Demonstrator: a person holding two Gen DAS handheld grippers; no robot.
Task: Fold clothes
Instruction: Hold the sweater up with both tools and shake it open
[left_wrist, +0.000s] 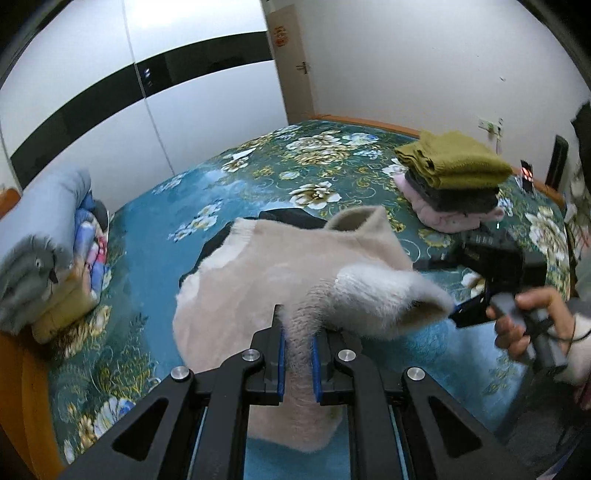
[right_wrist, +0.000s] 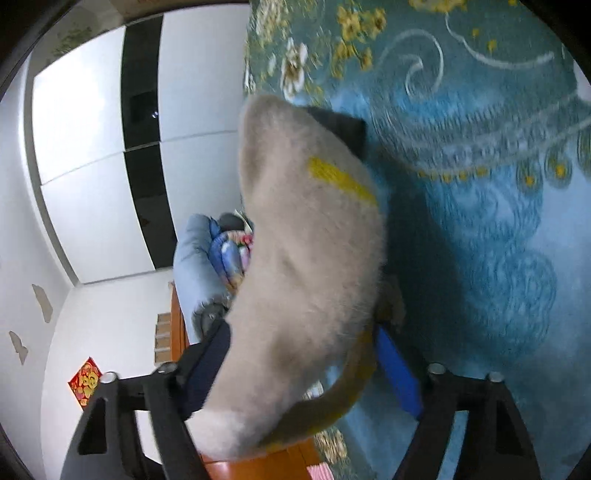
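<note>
Three garments done: a folded stack (left_wrist: 454, 181) of olive knit on dark grey on pink sits far right on the teal floral bedspread (left_wrist: 147, 332).
Current piece: fluffy cream sweater (left_wrist: 258, 280), mid-bed, partly lifted, over a dark garment (left_wrist: 291, 218) awaiting folding.
Left gripper (left_wrist: 297, 363): nearly closed, pinching the sweater's fabric.
Right gripper (right_wrist: 299, 365): spread wider, fingers bracketing a bunched fold, seemingly holding it.
Remaining: fold, then stack.
</note>
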